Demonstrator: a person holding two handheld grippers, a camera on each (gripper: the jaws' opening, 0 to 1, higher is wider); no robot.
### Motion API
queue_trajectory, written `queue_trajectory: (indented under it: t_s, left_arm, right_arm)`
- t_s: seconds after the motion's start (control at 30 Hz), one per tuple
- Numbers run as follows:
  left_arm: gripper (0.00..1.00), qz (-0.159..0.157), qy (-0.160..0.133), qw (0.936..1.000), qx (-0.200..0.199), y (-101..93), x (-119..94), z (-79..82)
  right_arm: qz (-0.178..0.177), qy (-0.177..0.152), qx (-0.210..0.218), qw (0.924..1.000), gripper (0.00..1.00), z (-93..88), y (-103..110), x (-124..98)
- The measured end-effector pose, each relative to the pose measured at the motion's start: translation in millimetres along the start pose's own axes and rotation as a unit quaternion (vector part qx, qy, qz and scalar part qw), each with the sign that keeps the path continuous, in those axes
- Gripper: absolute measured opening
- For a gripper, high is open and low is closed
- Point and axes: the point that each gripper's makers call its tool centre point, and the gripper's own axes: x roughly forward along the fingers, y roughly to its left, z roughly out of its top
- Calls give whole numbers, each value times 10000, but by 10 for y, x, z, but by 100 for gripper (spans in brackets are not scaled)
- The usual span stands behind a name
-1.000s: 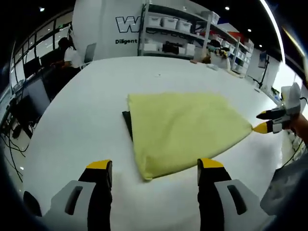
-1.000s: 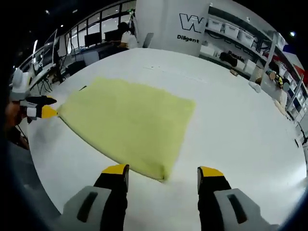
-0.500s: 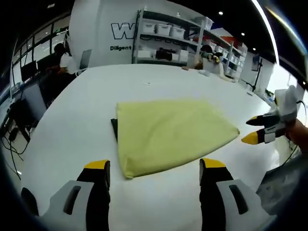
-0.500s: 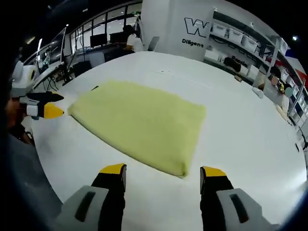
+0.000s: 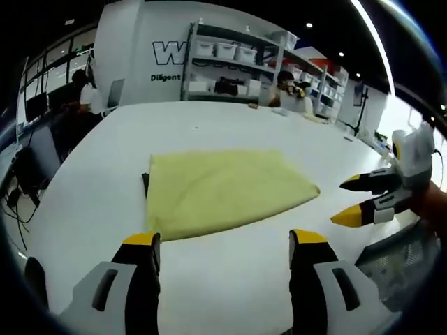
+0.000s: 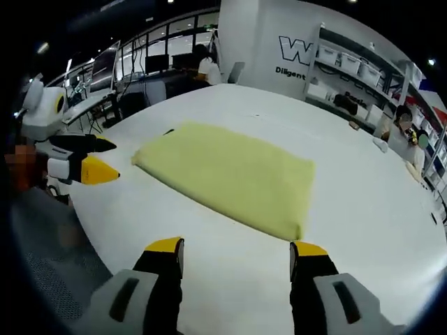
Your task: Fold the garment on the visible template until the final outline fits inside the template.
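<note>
Both my grippers, left gripper (image 5: 222, 241) and right gripper (image 6: 237, 250), gape, holding nothing. Yellow garment (image 5: 223, 188) lies folded on white table (image 5: 105, 188), dark template (image 5: 145, 183) edge peeking out. Soft, light, floppy (probably); pinch corner.

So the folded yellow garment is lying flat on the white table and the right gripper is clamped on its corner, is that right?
Not quite. The folded yellow garment does lie flat on the white table, but the right gripper is not clamped on its corner. The left gripper view shows it open, jaws apart, clear of the cloth beside that corner.
</note>
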Motion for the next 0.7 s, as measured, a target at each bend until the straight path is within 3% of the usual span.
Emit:
queue_trajectory:
  t_s: [0.23,0.4,0.5,0.7]
  left_arm:
    - [69,-32,-105,9999,-31,-89,-151,-44]
    - [68,-24,-142,9999,-6,-62,-125,-40]
    - [68,1,-221,9997,122,-54,-77,12]
    - [69,57,-299,9994,175,-32,-65,50]
  right_arm:
    - [34,-214,30,9998,58,20,97,-102]
    - [14,-287,147,9995,58,-7,73,-79]
    - [-21,-470,202,9987,59,86,42,-85]
    - [-13,-478,198,9987,60,84,40,-66]
